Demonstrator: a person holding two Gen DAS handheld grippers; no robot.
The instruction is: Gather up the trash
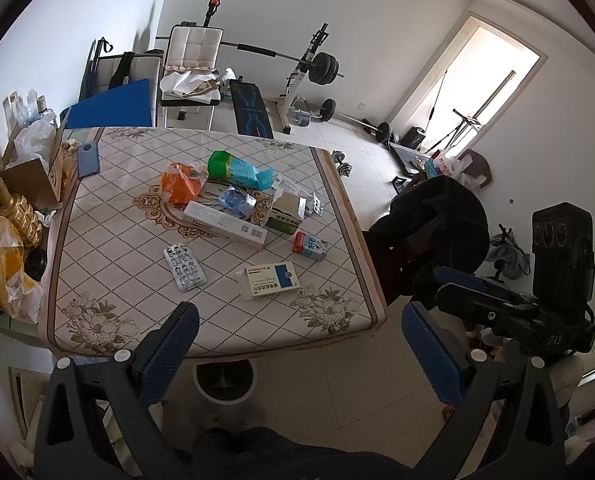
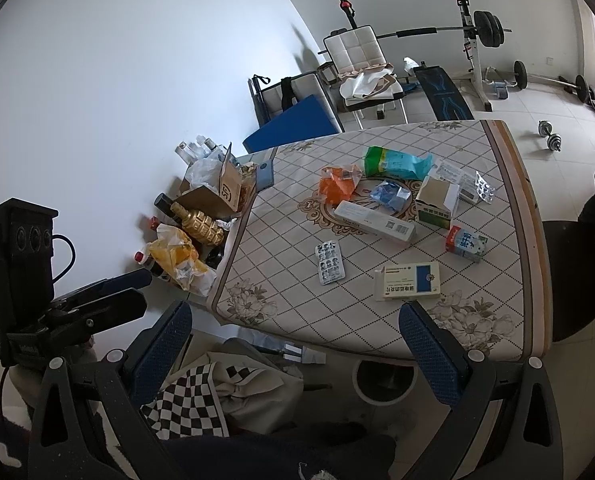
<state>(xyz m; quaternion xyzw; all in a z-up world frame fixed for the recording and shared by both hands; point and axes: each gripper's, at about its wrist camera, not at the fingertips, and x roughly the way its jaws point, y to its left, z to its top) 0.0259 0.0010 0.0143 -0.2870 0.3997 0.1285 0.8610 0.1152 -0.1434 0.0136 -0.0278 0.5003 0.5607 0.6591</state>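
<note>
Trash lies on the patterned table (image 1: 97,240) (image 2: 281,240): a white and blue medicine box (image 1: 271,279) (image 2: 411,281), a blister pack (image 1: 184,267) (image 2: 329,262), a long white tube box (image 1: 225,225) (image 2: 373,222), a small milk carton (image 1: 309,245) (image 2: 467,243), an orange wrapper (image 1: 179,184) (image 2: 337,184), a green and blue pack (image 1: 239,168) (image 2: 395,162), a green and white box (image 1: 287,212) (image 2: 435,200). My left gripper (image 1: 299,320) is open and empty over the table's near edge. My right gripper (image 2: 295,318) is open and empty, also at the near edge.
A white bin (image 1: 224,380) (image 2: 385,380) stands on the floor under the table. Bottles, a cardboard box (image 1: 37,176) and a yellow bag (image 1: 1,264) crowd the left side. A chair with dark clothes (image 1: 437,232) stands right. A checkered bag (image 2: 201,396) lies below. Gym equipment fills the back.
</note>
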